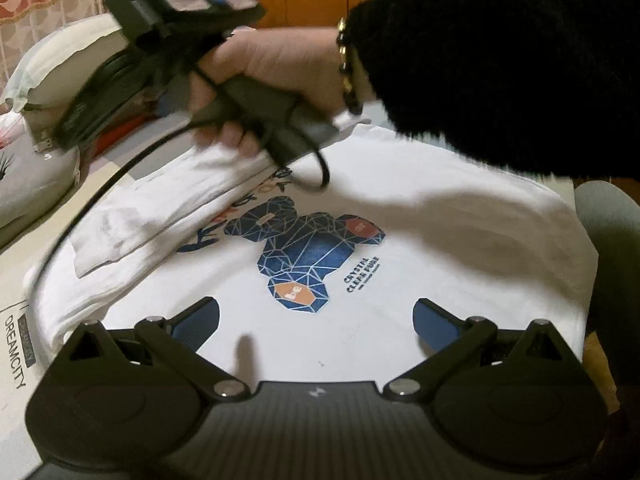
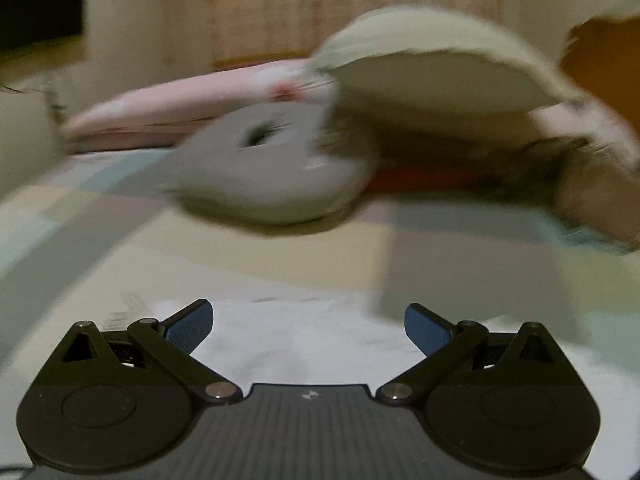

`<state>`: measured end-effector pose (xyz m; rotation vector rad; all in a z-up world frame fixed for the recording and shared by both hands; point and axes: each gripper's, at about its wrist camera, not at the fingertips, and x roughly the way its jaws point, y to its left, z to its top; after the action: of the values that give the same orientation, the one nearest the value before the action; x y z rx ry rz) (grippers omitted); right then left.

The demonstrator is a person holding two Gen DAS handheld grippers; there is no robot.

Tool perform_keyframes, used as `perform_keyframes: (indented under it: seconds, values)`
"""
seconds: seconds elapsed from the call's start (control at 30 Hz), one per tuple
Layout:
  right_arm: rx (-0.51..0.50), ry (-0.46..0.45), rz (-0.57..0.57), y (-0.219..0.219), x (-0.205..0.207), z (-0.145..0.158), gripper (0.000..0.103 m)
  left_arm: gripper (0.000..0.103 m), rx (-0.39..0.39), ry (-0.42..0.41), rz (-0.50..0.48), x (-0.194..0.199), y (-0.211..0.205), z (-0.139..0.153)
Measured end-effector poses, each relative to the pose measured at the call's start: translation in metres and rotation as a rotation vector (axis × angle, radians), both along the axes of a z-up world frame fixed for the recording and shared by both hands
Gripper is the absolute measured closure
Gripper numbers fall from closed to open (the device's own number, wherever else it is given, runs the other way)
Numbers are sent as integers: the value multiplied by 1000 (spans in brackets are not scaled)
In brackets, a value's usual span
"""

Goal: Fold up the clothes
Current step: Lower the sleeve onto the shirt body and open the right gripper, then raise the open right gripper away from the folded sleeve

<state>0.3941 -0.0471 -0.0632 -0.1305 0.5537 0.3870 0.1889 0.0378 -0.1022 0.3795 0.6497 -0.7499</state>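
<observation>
A white T-shirt (image 1: 440, 240) with a blue geometric print (image 1: 308, 252) lies flat in the left wrist view. Its left side and sleeve (image 1: 132, 220) are folded inward over the body. My left gripper (image 1: 316, 320) hovers open just above the shirt's near part, nothing between its blue pads. A person's hand (image 1: 276, 68) in a black fuzzy sleeve holds the right gripper's body (image 1: 132, 60) over the folded edge at the far left. In the blurred right wrist view, my right gripper (image 2: 308, 324) is open above white fabric (image 2: 304, 344), holding nothing.
A grey cushion (image 2: 280, 168) and pink and cream bedding (image 2: 436, 76) lie beyond the shirt on a pastel checked bedsheet (image 2: 280, 256). A black cable (image 1: 120, 184) trails from the right gripper across the shirt's left side. A printed bag edge (image 1: 16, 352) sits at the near left.
</observation>
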Motion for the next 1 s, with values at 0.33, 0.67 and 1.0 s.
perform_keyframes:
  seconds: [0.33, 0.67, 1.0]
  values:
    - [-179, -130, -408, -103, 26, 21, 0, 1, 29, -11, -31, -3, -12, -3]
    - [-120, -119, -398, -187, 16, 36, 9, 1, 73, -15, -40, -1, -21, -12]
    - [-306, -1, 211, -96, -42, -18, 55, 1, -26, 32, 269, 42, 34, 2]
